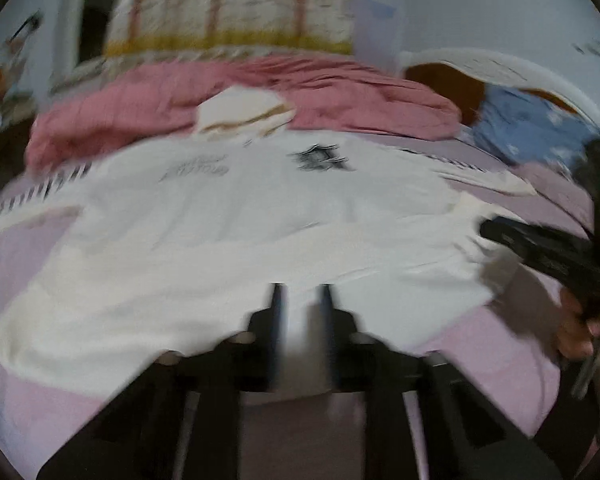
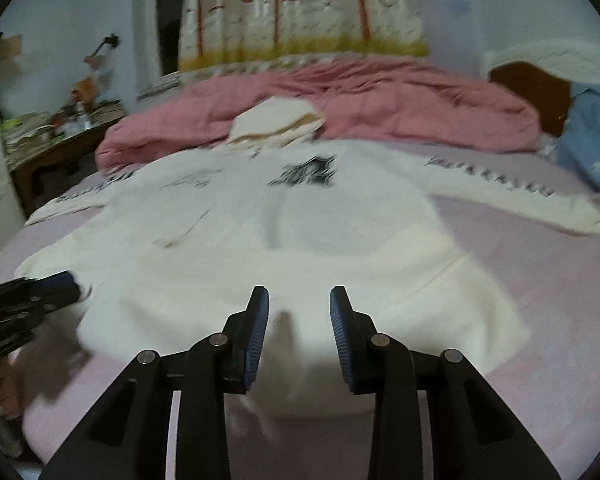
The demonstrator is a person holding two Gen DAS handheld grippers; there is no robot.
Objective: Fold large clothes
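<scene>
Right wrist view, white jacket point(image 2: 284, 232) flat, hem nearest, collar toward pink quilt point(image 2: 380, 100)

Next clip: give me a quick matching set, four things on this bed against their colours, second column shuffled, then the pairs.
Things:
1. duvet
2. spread-out top
3. pillow
4. bedsheet

Colours:
A. blue
B. pale lilac-pink
C. white with black print
D. deep pink

Pairs: 1-D, 2-C, 3-A, 4-B

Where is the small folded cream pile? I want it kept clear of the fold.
In both views the folded pile sits at the far middle of the bed, against the pink quilt, just beyond the white top's collar.
</scene>
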